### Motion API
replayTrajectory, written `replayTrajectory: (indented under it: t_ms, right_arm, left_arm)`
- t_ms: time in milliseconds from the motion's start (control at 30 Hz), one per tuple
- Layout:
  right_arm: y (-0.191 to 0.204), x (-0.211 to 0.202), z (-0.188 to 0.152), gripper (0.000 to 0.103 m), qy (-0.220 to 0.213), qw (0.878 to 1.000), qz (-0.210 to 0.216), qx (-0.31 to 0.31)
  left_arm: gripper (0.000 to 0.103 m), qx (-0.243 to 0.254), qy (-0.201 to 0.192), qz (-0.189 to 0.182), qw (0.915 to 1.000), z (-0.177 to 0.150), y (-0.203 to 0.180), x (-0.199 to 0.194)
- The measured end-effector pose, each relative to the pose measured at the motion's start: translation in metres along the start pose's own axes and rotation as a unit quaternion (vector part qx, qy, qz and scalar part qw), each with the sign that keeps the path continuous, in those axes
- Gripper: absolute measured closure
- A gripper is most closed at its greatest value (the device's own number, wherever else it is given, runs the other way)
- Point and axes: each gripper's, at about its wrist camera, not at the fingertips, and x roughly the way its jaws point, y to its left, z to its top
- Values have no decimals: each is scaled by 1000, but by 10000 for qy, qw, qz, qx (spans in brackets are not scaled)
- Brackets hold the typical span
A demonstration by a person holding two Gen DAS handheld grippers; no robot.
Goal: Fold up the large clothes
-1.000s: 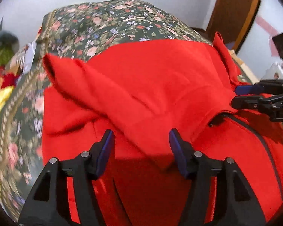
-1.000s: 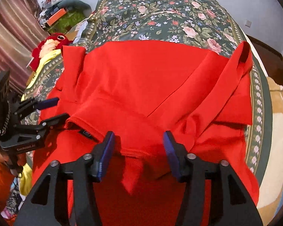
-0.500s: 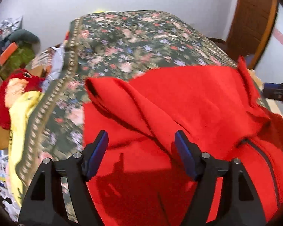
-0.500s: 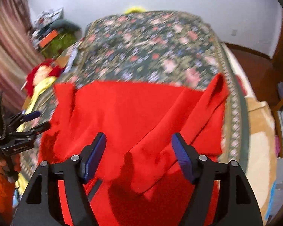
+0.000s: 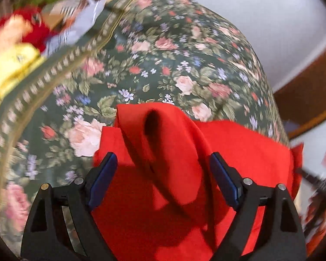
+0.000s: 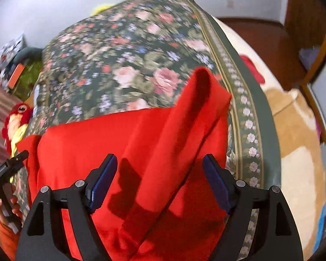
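I see 2 black plastic grippers, the left gripper (image 5: 164, 175) and the right gripper (image 6: 159, 177), each with dark blue pads and silver screws. My left arm wears an orange sleeve (image 6: 7, 237).

The left hand-held gripper (image 5: 163, 174), jaws just widened, hovers over a red garment's (image 5: 239, 152) sleeve, seemingly untouched.

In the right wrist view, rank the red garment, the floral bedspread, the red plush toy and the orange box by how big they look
1. Floral bedspread and red garment: too alike to rank, and the garment lies nearer the camera.
2. Red plush toy.
3. Orange box.
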Motion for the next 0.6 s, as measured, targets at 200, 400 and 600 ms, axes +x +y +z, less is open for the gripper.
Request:
replayTrajectory:
  t_ms: [200,400,600]
  right_arm:
    - [-4,14,8,25,-97,9997,-240,-19]
    - [-20,14,9,25,-493,9951,-852,-74]
    - [-67,10,7,27,-392,9944,-844,499]
  left_arm:
    - [59,-237,-201,-80,9995,11,3,11]
    - [97,-92,-661,282,9974,4,13,-8]
    - [97,-127,-658,566,9961,-9,39,-20]
